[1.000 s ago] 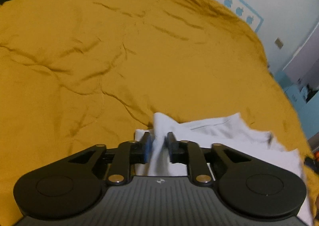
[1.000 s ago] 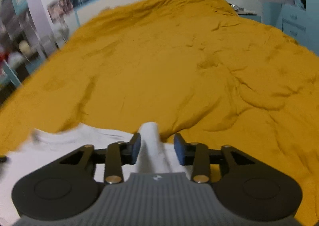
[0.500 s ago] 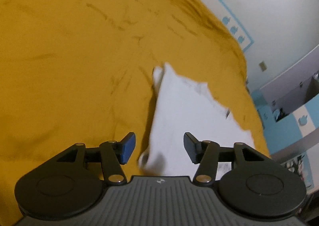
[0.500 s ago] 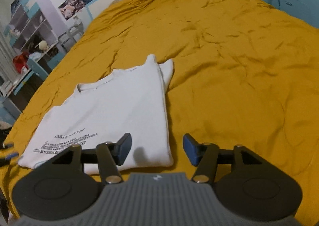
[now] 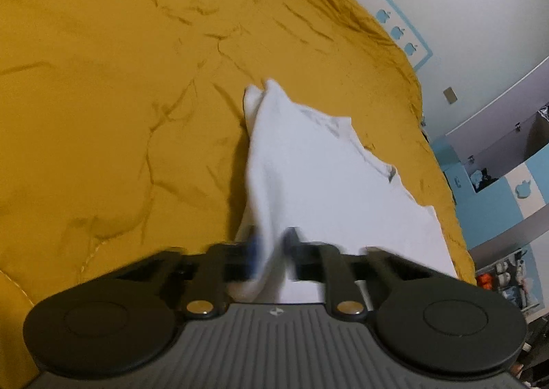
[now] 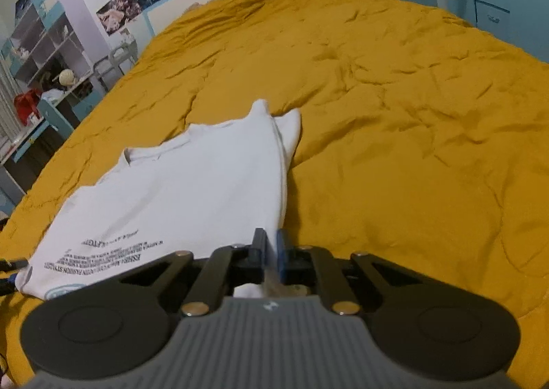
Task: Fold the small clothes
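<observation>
The white T-shirt [image 6: 192,179] lies flat on the mustard-yellow bed cover [image 6: 394,107], collar end farther from the cameras and printed hem end nearer. In the right wrist view, the shirt spreads to the left of and ahead of the right claw [image 6: 271,253]; the shirt's right edge runs from the far sleeve straight down into the claw. The right claw's jaws have just been closing and now stand nearly together, pinching the near right corner of the shirt between the pads. In the left wrist view, the shirt [image 5: 329,190] extends ahead and to the right of the left claw [image 5: 272,251], with its left edge rising slightly off the cover as a ridge that leads into the claw. The left claw's jaws have just been closing and stand narrow, with the shirt's near left corner gripped between them; the fingertips are motion-blurred. Black printed text [image 6: 103,255] is visible on the shirt near its hem. The bed cover is wrinkled on all sides of the shirt.
</observation>
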`<state>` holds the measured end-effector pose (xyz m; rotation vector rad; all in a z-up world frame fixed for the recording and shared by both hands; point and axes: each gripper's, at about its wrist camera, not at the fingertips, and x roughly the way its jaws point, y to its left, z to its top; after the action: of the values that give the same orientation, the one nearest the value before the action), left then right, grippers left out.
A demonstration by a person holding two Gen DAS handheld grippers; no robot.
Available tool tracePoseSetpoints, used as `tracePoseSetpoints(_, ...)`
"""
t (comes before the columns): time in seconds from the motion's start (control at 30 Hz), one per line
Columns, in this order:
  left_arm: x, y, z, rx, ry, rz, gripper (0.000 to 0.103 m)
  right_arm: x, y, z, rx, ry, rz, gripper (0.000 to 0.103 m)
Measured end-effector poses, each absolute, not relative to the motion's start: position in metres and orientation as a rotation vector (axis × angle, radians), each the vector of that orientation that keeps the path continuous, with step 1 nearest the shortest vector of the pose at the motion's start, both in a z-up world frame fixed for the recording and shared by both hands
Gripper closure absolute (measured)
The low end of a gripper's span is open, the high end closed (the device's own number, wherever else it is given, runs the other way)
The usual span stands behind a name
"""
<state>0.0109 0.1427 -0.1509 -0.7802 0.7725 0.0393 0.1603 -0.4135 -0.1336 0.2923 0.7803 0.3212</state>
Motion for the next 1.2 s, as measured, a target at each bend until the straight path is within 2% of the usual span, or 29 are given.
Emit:
tracePoseSetpoints(0.07, 0.001, 0.145, -0.142, -0.814, 0.704, 0.023, 0.093, 0.157, -0.419, -0.127, 0.318, 0.764, 0.336, 0.102)
tracePoseSetpoints(0.1, -0.005, 0.147, -0.135, -0.834, 0.664, 0.014, 0.101, 0.154, -0.422, -0.123, 0.334, 0.752, 0.358, 0.103)
tracePoseSetpoints(0.2, -0.018, 0.161, -0.121, -0.897, 0.611, 0.007, 0.101, 0.145, -0.435, -0.113, 0.408, 0.723, 0.403, 0.103)
tracePoseSetpoints(0.43, -0.004, 0.162, -0.158, -0.763, 0.828, 0.037, 0.1, 0.148, -0.444, -0.152, 0.407, 0.841, 0.334, 0.103)
tracePoseSetpoints(0.53, -0.001, 0.162, -0.164, -0.754, 0.852, 0.047, 0.098, 0.15, -0.443, -0.16, 0.4, 0.853, 0.326, 0.103)
tracePoseSetpoints(0.57, -0.002, 0.162, -0.161, -0.753, 0.845, 0.039, 0.098, 0.151, -0.444, -0.16, 0.404, 0.861, 0.327, 0.101)
tracePoseSetpoints(0.6, -0.003, 0.162, -0.155, -0.747, 0.833, 0.036, 0.097, 0.152, -0.445, -0.159, 0.398, 0.864, 0.32, 0.096)
tracePoseSetpoints(0.63, -0.007, 0.162, -0.147, -0.732, 0.818, 0.043, 0.094, 0.152, -0.447, -0.155, 0.384, 0.854, 0.304, 0.09)
tracePoseSetpoints(0.67, -0.011, 0.163, -0.137, -0.701, 0.803, 0.061, 0.091, 0.149, -0.447, -0.15, 0.369, 0.838, 0.299, 0.079)
tracePoseSetpoints(0.77, -0.021, 0.159, -0.108, -0.616, 0.741, 0.097, 0.088, 0.133, -0.438, -0.125, 0.286, 0.736, 0.303, 0.078)
tracePoseSetpoints(0.83, -0.021, 0.149, -0.095, -0.611, 0.702, 0.067, 0.075, 0.124, -0.424, -0.11, 0.282, 0.686, 0.367, 0.078)
tracePoseSetpoints(0.93, -0.004, 0.117, -0.089, -0.588, 0.711, -0.026, 0.063, 0.119, -0.392, -0.103, 0.278, 0.673, 0.458, 0.078)
tracePoseSetpoints(1.07, 0.019, 0.074, -0.099, -0.575, 0.717, -0.121, 0.063, 0.123, -0.35, -0.111, 0.252, 0.701, 0.556, 0.077)
tracePoseSetpoints(1.2, 0.033, 0.065, -0.133, -0.617, 0.809, -0.121, 0.063, 0.132, -0.335, -0.134, 0.241, 0.777, 0.53, 0.077)
